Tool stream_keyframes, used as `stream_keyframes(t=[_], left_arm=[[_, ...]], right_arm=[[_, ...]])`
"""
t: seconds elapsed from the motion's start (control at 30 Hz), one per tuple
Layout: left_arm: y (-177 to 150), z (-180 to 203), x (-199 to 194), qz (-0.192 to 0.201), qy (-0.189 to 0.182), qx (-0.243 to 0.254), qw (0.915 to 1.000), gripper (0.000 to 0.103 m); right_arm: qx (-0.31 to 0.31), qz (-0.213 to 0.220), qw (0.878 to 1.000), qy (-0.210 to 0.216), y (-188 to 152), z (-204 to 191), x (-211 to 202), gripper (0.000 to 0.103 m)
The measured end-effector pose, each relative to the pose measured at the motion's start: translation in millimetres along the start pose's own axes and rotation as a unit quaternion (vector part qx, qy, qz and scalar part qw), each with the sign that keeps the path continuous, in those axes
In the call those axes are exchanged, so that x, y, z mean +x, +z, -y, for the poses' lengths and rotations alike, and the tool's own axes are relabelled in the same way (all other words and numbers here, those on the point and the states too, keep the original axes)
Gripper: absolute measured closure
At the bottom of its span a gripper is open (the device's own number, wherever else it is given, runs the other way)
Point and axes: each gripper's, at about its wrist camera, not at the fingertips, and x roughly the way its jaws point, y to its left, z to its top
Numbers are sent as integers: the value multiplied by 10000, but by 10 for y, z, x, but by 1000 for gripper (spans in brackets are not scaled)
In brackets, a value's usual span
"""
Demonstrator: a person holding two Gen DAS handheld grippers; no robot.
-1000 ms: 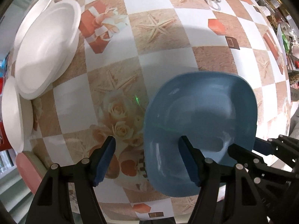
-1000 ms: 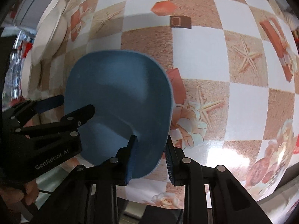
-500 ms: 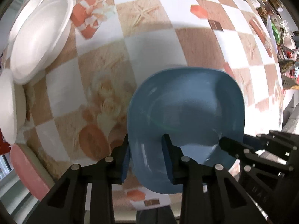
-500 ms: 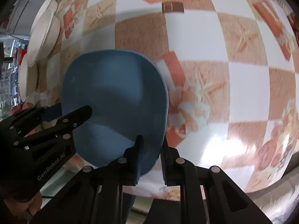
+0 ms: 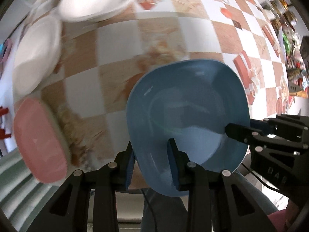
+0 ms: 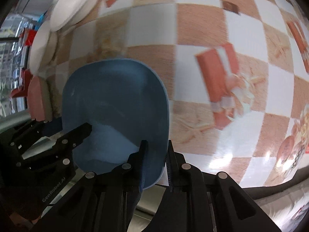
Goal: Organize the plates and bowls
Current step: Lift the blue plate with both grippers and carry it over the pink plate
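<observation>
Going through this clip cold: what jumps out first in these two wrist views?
The blue bowl dominates both views, gripped on two sides of its rim by the left claw and the right claw, over the near edge of the checkered tablecloth. Off to the left in the left wrist view sit a pink plate and white dishes, blurred.

Your left claw [image 5: 151, 162] covers part of the blue bowl's [image 5: 193, 104] near rim, and the bowl hides the surface [image 5: 119, 42] under it. The white plates [image 5: 96, 2] at the surface's far left corner are smeared by motion and cut off by the picture's top edge, so you cannot count them. The pink dish [image 5: 38, 141] by the left edge is blurred too. Clutter past the far right edge is too small to tell.
</observation>
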Motion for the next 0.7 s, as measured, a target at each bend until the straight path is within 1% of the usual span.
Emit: stream_keyframes(t=[0.03,0.07,0.1,0.33,0.43,0.5,0.53,0.57,0.6,0.7], left_arm=[[-46,-81,-20,28,-10,-86,10000,68],[-177,-253,86,60,-23,-161,9999,68],[-223,-351,55,102,-36,-270,9996,68],[-449,-826,-108,390,-14,-808,9960,68],[-487,-1122,-248,477,-27,-1078,9930,68],[-534,-1290,-266,512,-19,-1230,9911,68],[-471,-1379,-383,520,-8,-1286,9903,68],[-510,-1396,-376,529,16,-1323,9898,68],[-546,-1474,-385,541,47,-1355,9893,68],[-625,-1643,-409,562,126,-1437,9880,68]], right_arm=[[-93,15,10000,-13,29,-92,-18,83],[-161,26,9999,-18,57,-178,-24,83],[-213,36,9998,-22,78,-240,-36,83],[-777,120,9969,-101,300,-938,-12,83],[-994,142,9949,-98,345,-1217,8,83],[-1132,153,9934,-101,345,-1420,46,83],[-1193,158,9927,-99,323,-1483,91,83],[-1249,164,9920,-96,216,-1533,173,83],[-1291,166,9914,-98,177,-1583,227,83],[-1403,168,9899,-83,210,-1800,315,83]])
